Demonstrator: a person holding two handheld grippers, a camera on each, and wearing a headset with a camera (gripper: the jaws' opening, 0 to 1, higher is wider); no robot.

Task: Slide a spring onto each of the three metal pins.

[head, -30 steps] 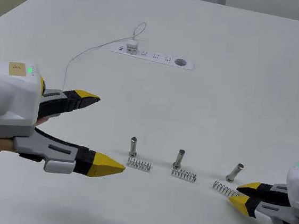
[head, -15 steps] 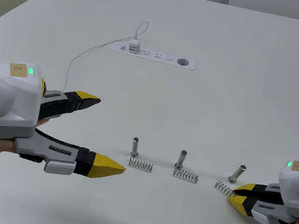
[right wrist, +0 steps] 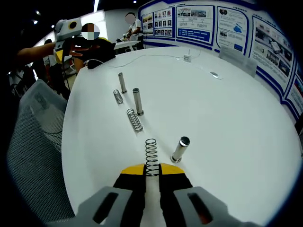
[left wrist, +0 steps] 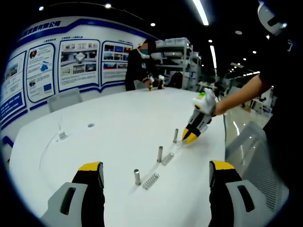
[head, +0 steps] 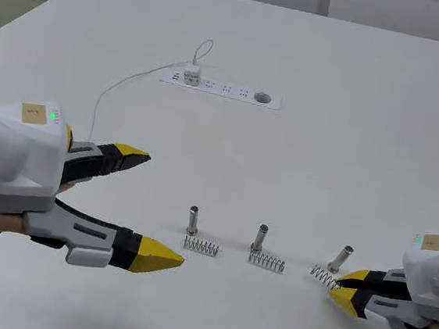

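Note:
Three upright metal pins stand in a row on the white table: left pin (head: 192, 218), middle pin (head: 260, 237), right pin (head: 342, 258). A spring lies beside each: left spring (head: 201, 246), middle spring (head: 267, 261), right spring (head: 322, 276). My right gripper (head: 341, 292) is down at the table with its jaws shut on the near end of the right spring (right wrist: 151, 156), just left of the right pin (right wrist: 180, 149). My left gripper (head: 146, 204) hovers wide open left of the row, holding nothing; its view looks along the pins (left wrist: 160, 153) toward the right gripper (left wrist: 191, 135).
A white power strip (head: 220, 87) with a plugged charger (head: 191, 75) and a thin cable (head: 130, 83) lies farther back on the table (head: 345, 162). A mesh chair (right wrist: 33, 142) stands by the table edge. People stand at the far end of the room (left wrist: 139, 66).
My right gripper's jaws have closed from slightly apart onto the end of the right spring. The left gripper has stayed open in place. The head camera shifted slightly.

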